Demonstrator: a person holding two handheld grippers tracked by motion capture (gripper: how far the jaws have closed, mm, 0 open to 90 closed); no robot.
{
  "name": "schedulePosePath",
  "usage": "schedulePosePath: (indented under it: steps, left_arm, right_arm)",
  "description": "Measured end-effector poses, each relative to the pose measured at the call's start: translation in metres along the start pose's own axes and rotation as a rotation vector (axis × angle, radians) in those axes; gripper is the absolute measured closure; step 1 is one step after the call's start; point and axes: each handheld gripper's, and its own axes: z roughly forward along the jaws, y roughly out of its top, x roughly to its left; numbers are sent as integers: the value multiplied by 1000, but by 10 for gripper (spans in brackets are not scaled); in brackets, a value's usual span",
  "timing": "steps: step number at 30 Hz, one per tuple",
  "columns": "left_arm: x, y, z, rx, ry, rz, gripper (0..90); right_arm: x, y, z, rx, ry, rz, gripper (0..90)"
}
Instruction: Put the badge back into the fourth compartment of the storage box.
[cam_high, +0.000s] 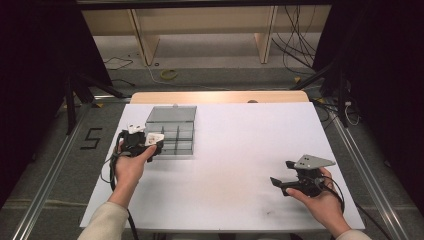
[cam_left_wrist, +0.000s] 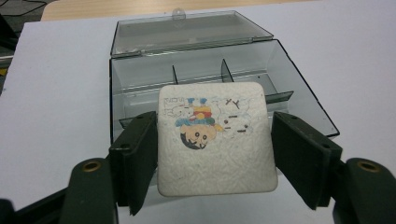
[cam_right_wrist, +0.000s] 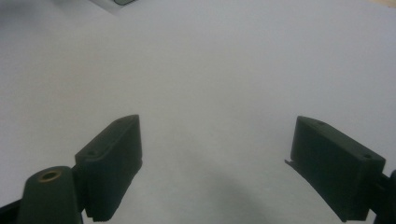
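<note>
High view: left tongs (cam_high: 150, 143) at the clear compartment box (cam_high: 171, 131) on the white table (cam_high: 240, 150). Left gripper view: a square cartoon coaster (cam_left_wrist: 215, 137) lies between the jaws; grip unclear. Right gripper view: right tongs (cam_right_wrist: 215, 168) wide apart, holding nothing.

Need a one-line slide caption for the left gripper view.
Left hand-held gripper holds a white cartoon-printed square pad in front of an open clear compartment box on the white table.
</note>
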Motion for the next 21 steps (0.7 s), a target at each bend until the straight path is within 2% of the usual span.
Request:
schedulePosePath:
  steps: [13, 17, 21]
  left_arm:
    - [6, 5, 15, 6, 24, 29, 329]
    - [9, 6, 20, 6, 25, 20, 328]
    - [11, 6, 25, 10, 26, 29, 328]
  right_arm:
    - [0, 0, 1, 1, 2, 4, 172]
    - [0, 0, 1, 0, 2, 4, 172]
    - [-1, -1, 1, 1, 2, 5, 172]
